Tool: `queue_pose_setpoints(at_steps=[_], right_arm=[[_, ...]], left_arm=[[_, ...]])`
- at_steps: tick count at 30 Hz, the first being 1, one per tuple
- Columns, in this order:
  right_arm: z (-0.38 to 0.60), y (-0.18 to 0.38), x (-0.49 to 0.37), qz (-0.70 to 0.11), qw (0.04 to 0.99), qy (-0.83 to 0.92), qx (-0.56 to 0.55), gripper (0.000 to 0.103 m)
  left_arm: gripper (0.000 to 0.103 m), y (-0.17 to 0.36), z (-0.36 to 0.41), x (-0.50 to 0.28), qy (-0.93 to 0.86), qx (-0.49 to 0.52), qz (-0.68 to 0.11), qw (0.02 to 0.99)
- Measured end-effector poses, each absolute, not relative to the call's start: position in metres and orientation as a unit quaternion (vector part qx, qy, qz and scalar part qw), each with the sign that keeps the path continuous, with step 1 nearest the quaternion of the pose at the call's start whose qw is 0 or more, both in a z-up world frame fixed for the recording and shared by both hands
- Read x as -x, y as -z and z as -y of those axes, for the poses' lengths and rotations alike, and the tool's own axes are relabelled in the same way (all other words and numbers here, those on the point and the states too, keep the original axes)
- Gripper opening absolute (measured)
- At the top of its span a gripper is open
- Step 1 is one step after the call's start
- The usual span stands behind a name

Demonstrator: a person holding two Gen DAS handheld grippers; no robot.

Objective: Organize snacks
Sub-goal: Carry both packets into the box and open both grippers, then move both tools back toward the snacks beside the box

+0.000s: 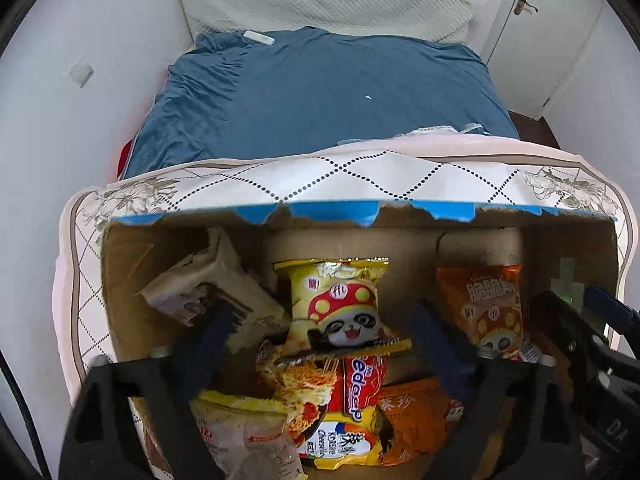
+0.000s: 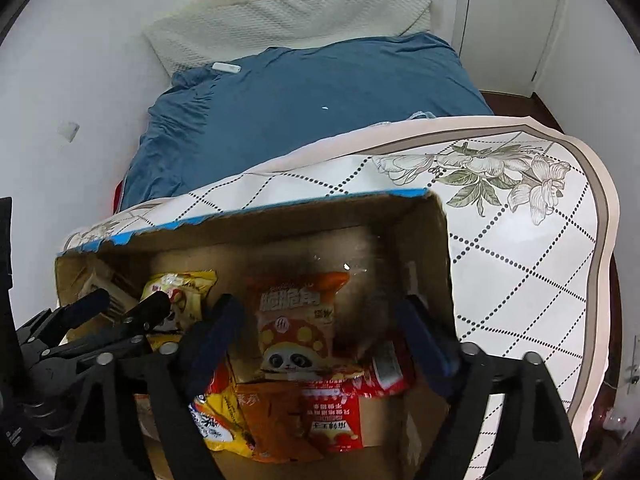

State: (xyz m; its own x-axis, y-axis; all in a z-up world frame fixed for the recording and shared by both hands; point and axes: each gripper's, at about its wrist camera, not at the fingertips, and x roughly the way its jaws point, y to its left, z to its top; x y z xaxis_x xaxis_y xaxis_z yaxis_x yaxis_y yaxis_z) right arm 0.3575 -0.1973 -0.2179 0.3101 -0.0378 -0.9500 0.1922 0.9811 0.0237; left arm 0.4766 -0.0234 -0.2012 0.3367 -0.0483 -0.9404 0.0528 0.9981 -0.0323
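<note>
An open cardboard box [image 1: 128, 264] [image 2: 440, 240] with a torn blue-taped rim holds several snack packs. A yellow panda bag [image 1: 336, 292] [image 2: 180, 292] leans upright at the box's middle. An orange panda bag [image 1: 492, 300] [image 2: 296, 312] stands to its right. My left gripper [image 1: 320, 320] hangs open over the box, and the yellow bag sits between and beyond its fingers, untouched. My right gripper [image 2: 322, 308] is open too, with the orange bag standing free between its fingers. Lower down lie a red pack [image 1: 360, 384], a flat orange pack [image 2: 276, 416] and a yellow noodle pack [image 1: 340, 440].
The box sits on a table with a white floral, dotted-diamond cloth [image 2: 520, 240]. A beige carton [image 1: 208, 288] leans in the box's left corner. Beyond the table lies a bed with a blue blanket [image 1: 320, 92] and a white pillow [image 1: 320, 4]. A white door [image 2: 504, 20] is at far right.
</note>
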Motion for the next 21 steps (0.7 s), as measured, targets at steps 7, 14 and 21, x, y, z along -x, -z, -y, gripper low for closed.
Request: queue_pose_setpoints(at_steps=[7, 14, 21], right_arm=[[0.193, 0.196, -0.322, -0.568, 0.819, 0.069, -0.039, 0.097], [0.188, 0.178, -0.270, -0.553, 0.830, 0.070, -0.009, 0.099], [0.184, 0.163, -0.222, -0.535, 0.842, 0.068, 0.009, 0.099]], left_arm=[[0.096, 0.184, 0.021, -0.444, 0.033, 0.005, -0.550, 0.835], [0.096, 0.164, 0.022, -0.393, 0.032, 0.002, -0.513, 0.858], [0.096, 0.145, 0.017, -0.340, 0.021, 0.004, -0.487, 0.873]])
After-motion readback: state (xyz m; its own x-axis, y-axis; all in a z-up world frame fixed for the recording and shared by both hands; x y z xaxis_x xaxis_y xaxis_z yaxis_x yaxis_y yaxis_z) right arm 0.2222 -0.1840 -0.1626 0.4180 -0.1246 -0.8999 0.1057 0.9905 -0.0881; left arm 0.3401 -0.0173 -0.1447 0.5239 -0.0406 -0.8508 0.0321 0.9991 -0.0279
